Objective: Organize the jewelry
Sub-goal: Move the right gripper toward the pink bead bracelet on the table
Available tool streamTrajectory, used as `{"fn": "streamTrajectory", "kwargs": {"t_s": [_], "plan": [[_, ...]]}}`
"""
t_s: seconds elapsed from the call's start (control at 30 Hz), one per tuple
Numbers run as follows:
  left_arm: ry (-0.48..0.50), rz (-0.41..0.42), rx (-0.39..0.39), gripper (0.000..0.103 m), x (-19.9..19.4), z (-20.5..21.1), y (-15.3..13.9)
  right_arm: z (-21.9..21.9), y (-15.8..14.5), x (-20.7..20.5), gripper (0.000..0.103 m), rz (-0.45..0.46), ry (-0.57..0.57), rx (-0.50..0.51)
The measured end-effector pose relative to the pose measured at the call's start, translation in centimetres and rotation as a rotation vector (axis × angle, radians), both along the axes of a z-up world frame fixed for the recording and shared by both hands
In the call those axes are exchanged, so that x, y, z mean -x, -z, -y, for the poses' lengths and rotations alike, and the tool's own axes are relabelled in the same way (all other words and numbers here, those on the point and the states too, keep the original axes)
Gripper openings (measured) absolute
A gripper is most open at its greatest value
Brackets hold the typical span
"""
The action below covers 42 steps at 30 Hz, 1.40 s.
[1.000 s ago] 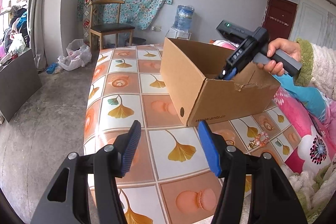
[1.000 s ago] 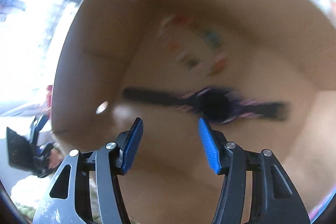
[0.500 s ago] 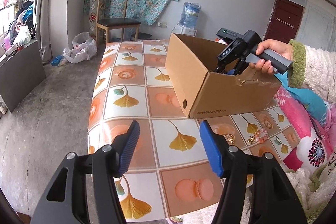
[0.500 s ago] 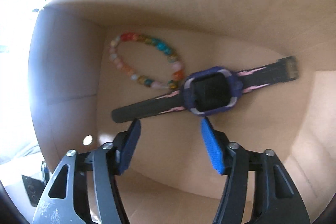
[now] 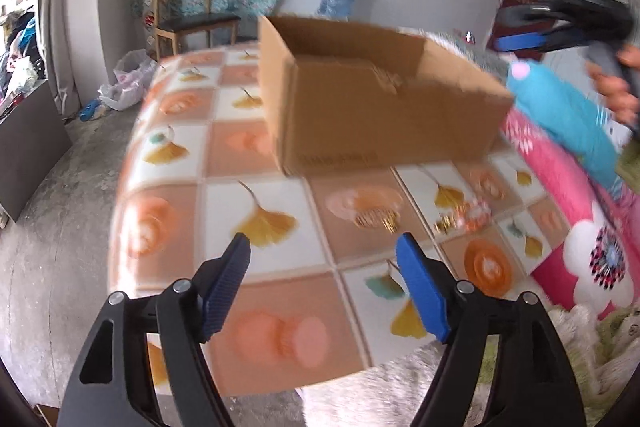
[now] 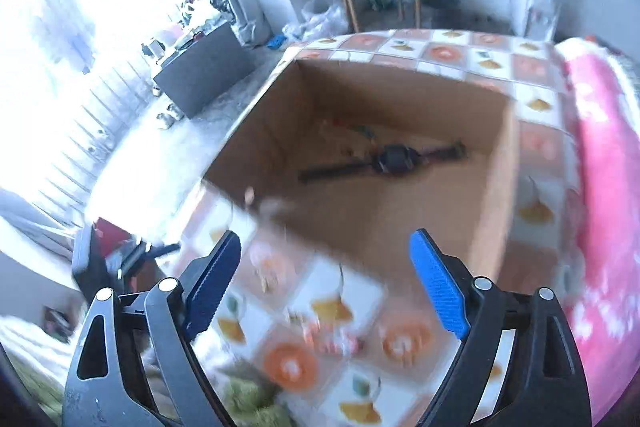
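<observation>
Right wrist view: watch (image 6: 394, 159) lies in box (image 6: 490, 187), beyond parted jaws.

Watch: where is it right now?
In the right wrist view the watch lies flat on the floor of the cardboard box, strap stretched out, just in front of the blurred bead bracelet, beyond the open right tool.

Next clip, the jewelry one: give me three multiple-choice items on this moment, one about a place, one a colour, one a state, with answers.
1. Where does the dark wristwatch lie?
A. inside the brown cardboard box
B. on the tiled tablecloth
C. on the wooden chair

2. What colour are the gripper pads?
A. red
B. blue
C. green

3. How is the right gripper?
A. shut on the watch
B. shut, empty
C. open, empty

Answers: 1 A, the watch rests on the box floor; 2 B, both views show blue pads; 3 C, its jaws stand wide apart with nothing between.
</observation>
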<state>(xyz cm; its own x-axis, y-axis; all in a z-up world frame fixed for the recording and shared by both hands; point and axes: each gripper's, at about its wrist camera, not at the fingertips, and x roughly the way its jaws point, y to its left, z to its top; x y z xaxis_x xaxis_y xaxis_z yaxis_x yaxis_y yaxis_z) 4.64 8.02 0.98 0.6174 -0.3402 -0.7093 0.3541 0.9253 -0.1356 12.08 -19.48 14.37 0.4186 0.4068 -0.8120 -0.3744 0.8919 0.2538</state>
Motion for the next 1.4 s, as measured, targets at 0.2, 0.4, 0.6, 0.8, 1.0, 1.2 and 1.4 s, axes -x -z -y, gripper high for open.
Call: {"fn": "streamTrajectory", "kwargs": {"t_s": [0.2,0.4,0.6,0.8,1.0,1.2,1.4], "plan": [[0.005,-0.086,-0.106,0.075,-0.1,3.3,3.3,2.8,7.7,7.4,0.090,-0.081,0.178,0.071],[-0.004,-0.084,-0.185,0.084,-0.5,5.9,4.2,4.4,11.9,9.7,0.090,-0.076,0.350,0.148],[-0.053,-0.096,-0.191,0.099,-1.2,6.8,4.6,4.7,15.0,8.3,0.090,-0.033,0.355,0.230],[-0.080,-0.091,-0.191,0.099,-1.6,7.2,4.6,5.6,15.6,7.4,0.092,-0.006,0.369,0.253],[-0.061,-0.115,-0.201,0.099,-2.1,7.5,4.5,5.4,14.8,8.1,0.095,0.023,0.357,0.255],[-0.083,-0.113,-0.197,0.099,-2.0,7.7,4.5,5.5,14.5,8.5,0.095,0.023,0.355,0.245],[-0.085,-0.116,-0.198,0.099,-2.1,7.6,4.6,6.0,13.5,9.5,0.095,0.111,0.300,0.211]]}}
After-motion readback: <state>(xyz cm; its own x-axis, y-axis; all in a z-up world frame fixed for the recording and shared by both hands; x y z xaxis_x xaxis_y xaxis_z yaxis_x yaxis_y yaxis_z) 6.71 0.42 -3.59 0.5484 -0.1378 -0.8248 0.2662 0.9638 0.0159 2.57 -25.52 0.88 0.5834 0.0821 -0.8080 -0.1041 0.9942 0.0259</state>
